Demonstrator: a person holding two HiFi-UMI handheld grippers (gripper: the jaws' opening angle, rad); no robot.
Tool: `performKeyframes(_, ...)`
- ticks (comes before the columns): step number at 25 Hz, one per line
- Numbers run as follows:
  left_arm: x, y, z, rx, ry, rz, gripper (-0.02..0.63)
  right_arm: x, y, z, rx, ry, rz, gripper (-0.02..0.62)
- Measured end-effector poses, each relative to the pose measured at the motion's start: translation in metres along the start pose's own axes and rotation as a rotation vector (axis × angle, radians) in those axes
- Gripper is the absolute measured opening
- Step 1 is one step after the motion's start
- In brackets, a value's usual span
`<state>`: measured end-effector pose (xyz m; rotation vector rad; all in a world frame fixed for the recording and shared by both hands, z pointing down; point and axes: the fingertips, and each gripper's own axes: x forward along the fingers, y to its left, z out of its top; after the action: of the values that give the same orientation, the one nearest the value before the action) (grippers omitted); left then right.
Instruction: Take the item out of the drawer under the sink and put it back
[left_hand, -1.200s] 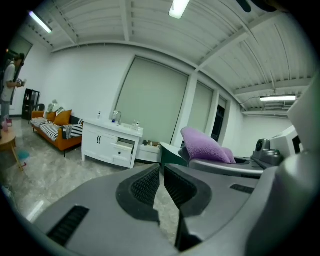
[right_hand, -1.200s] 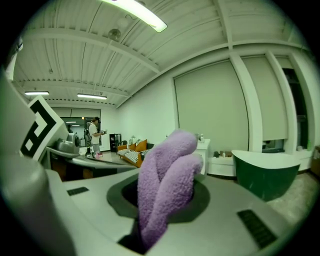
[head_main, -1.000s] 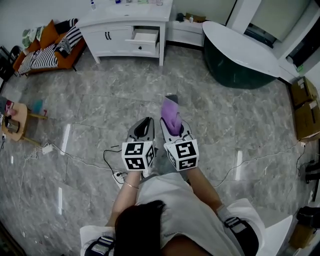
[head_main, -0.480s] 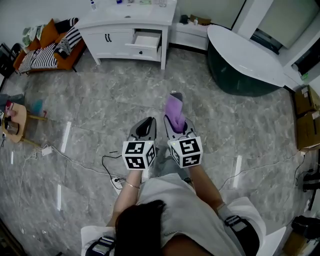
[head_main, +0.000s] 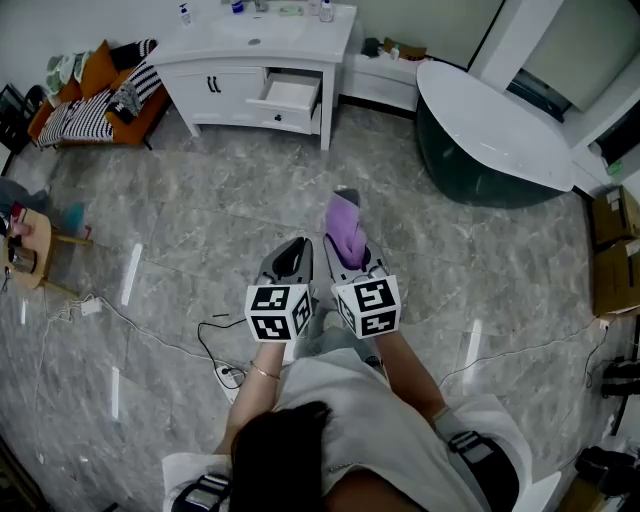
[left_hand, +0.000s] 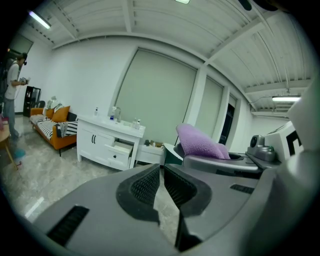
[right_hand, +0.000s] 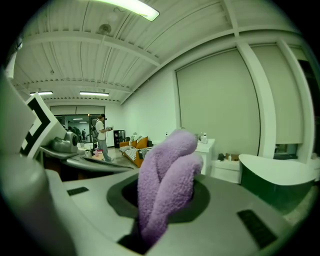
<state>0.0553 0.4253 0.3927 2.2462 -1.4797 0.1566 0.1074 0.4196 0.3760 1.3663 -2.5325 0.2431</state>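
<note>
Looks down on a grey marbled floor (head_main: 200, 220) that fills most of the head view. At the far right, a dark green bathtub (head_main: 470, 150) with a broad white rim. At the far middle, against the wall, a white vanity cabinet (head_main: 225, 80) with a sink (head_main: 250, 27) set in its top and small bottles (head_main: 325, 12) standing beside the basin. Left of that, an orange sofa (head_main: 90, 100) heaped with striped cushions. Under the sink, one white drawer (head_main: 290, 95) pulled out of the cabinet front. Lower down, side by side above the floor and well apart from the cabinet, the left gripper (head_main: 292, 248) and the right gripper (head_main: 346, 250), both aimed roughly toward the vanity, marker cubes nearest the person. Left jaws clenched, touching at the tips with nothing between. Right jaws grasping a folded purple towel (head_main: 345, 220), squeezed between the pads and sticking out well past the tips, far from the open drawer. On the floor by the person's left side, a thin cable (head_main: 160, 328) trailing across the tiles.
</note>
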Motion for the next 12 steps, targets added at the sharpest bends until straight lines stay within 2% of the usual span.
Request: performKeyframes(12, 0.057, -0.011, 0.011, -0.014, -0.001, 0.031, 0.030, 0.025, -0.051, 0.005, -0.007, 0.006, 0.038, 0.084)
